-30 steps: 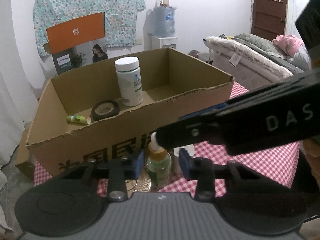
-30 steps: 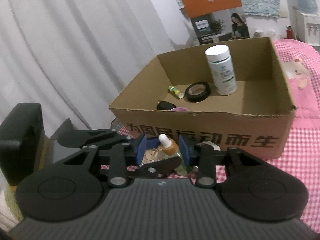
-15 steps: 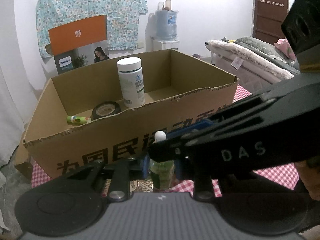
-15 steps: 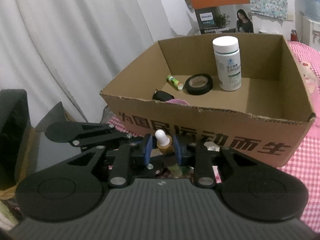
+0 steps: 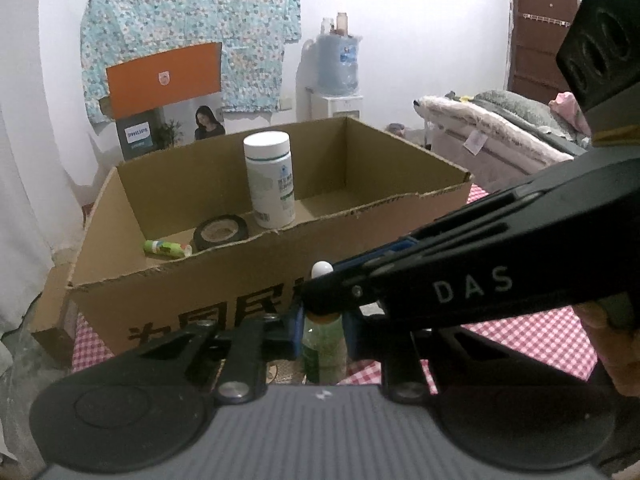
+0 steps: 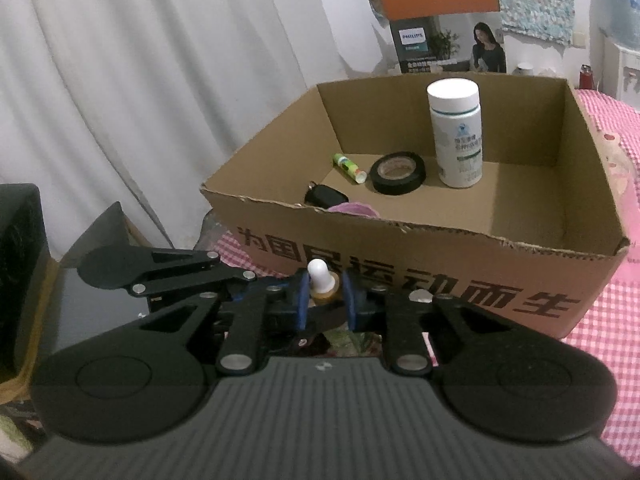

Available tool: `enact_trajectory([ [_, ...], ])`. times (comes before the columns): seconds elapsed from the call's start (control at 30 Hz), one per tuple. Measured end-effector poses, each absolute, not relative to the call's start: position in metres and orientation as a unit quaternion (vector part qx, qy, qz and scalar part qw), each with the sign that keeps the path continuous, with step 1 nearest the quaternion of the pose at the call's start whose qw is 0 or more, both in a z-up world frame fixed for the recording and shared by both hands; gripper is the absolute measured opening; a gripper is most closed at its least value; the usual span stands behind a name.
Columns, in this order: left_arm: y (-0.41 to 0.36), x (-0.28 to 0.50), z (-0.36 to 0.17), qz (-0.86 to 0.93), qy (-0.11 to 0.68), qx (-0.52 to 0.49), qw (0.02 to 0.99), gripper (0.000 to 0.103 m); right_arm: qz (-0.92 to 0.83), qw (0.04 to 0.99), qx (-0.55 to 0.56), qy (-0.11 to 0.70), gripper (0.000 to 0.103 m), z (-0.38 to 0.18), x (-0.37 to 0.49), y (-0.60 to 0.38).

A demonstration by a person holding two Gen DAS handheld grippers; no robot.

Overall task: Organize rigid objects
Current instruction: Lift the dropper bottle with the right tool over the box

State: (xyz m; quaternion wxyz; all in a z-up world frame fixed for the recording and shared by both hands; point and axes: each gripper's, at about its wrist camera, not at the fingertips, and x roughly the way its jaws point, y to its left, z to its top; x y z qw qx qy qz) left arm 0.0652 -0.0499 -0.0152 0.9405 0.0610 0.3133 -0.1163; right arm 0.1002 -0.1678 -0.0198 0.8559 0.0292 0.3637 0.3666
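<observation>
A small green dropper bottle (image 5: 323,340) with a white bulb and amber collar (image 6: 322,282) stands in front of the cardboard box (image 5: 224,292). My left gripper (image 5: 320,334) is shut on the bottle's body. My right gripper (image 6: 324,300) is shut on its collar, crossing above the left gripper; its arm fills the right of the left wrist view (image 5: 480,280). Inside the box (image 6: 440,240) are a white pill bottle (image 6: 456,134), a black tape roll (image 6: 397,172), a green tube (image 6: 349,167), a black key fob (image 6: 324,196) and something pink (image 6: 354,209).
The box stands on a red-checked tablecloth (image 5: 532,332). White curtains (image 6: 140,100) hang to the left. An orange Philips carton (image 5: 164,100), a water dispenser (image 5: 336,68) and a bed (image 5: 500,136) stand behind the box.
Both grippers closed on the dropper bottle: left on its body, right on its collar. The bottle and both cameras have risen, so more of the box's inside shows.
</observation>
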Motion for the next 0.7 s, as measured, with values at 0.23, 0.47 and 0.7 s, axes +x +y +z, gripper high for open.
enact_trajectory([
  [0.23,-0.044,0.052,0.012,-0.109,0.291,0.051,0.949,0.021,0.379,0.858,0.029,0.345,0.016,0.004,0.089,-0.168],
  [0.47,-0.044,0.046,0.06,-0.101,0.248,0.056,0.962,0.021,0.402,0.863,0.034,0.304,0.016,0.054,0.079,-0.173],
  [0.7,-0.053,0.08,0.093,-0.115,0.233,0.048,0.964,0.021,0.398,0.873,0.032,0.279,0.016,0.098,0.095,-0.185],
])
